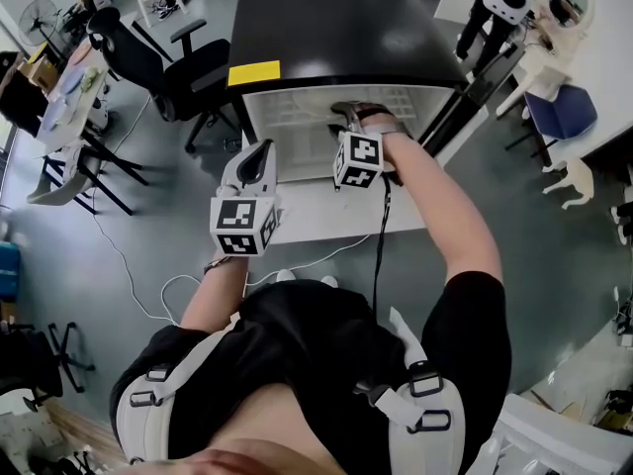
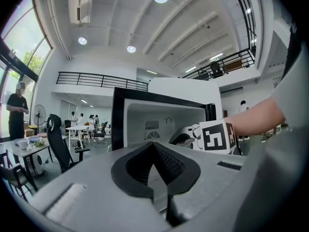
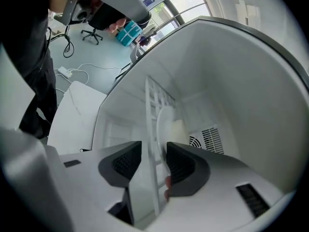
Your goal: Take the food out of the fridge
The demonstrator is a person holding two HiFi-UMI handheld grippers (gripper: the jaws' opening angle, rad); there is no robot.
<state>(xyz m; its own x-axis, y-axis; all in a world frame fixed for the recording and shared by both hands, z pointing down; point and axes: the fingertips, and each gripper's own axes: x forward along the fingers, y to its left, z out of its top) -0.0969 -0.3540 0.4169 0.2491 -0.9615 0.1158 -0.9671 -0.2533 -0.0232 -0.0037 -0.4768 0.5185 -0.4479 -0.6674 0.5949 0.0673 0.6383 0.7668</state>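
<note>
Head view first: the fridge is a small black-topped one standing open. The right hand-held gripper is poked inside it over the wire shelf, while the left hand-held gripper hangs just outside the fridge's opening. The only label I can spot is a yellow sticker on the fridge top, and it looks blank to me. The marker cubes are just black-and-white squares, no words. Left gripper view: that one's jaws are pressed together with nothing in them, pointing roughly level at the fridge's front. Right gripper view: jaws spread apart, with a bar of the wire shelf running between them, but the pads don't seem to pinch it. The food, a pale cream lump on what looks like a white plate, sits straight ahead of that gripper, deeper in the fridge near the back-wall vent. The plate shows edge-on, so I'd guess its rim is the bit to go for. The right hand is clearly the nearer one.
</note>
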